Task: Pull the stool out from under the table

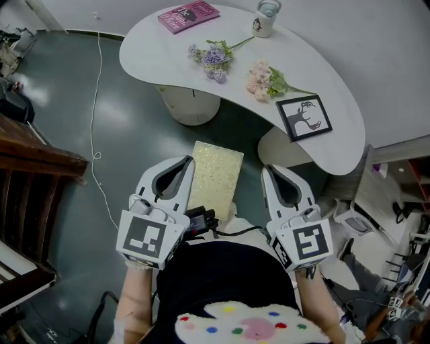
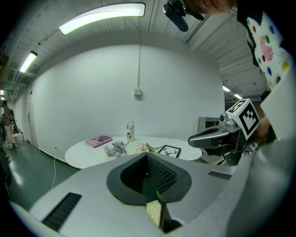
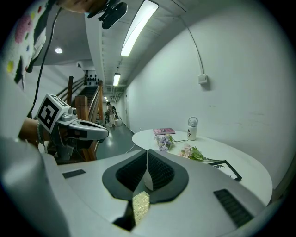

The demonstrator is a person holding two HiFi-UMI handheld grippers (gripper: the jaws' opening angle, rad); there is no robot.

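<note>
scene stock as i read it from my station. table [image 1: 148, 47]: white, curved top on two pale pedestal legs [image 1: 191, 107]. stool [image 1: 216, 176]: pale, glittery rectangular seat, standing on the dark floor just off the table's near edge, clear of the top and level with the gap between the table's legs. left gripper [image 1: 185, 162]: on the near side of the table, toward its left leg; i see its jaws pressed together with nothing between them, and only a sliver of the glittery seat shows below the pads in the left gripper view. right gripper [image 1: 269, 169]: on the near side of the table, by its right leg; jaws likewise closed and empty, and touching nothing. on the table, from its far left end: pink book [image 1: 188, 15], white bottle [image 1: 266, 18], purple flowers [image 1: 213, 57], pink flowers [image 1: 263, 79], and a black picture frame [image 1: 304, 117] with a deer print at the right end. thin white cable [image 1: 99, 134]: trailing over the floor left of the table.
</note>
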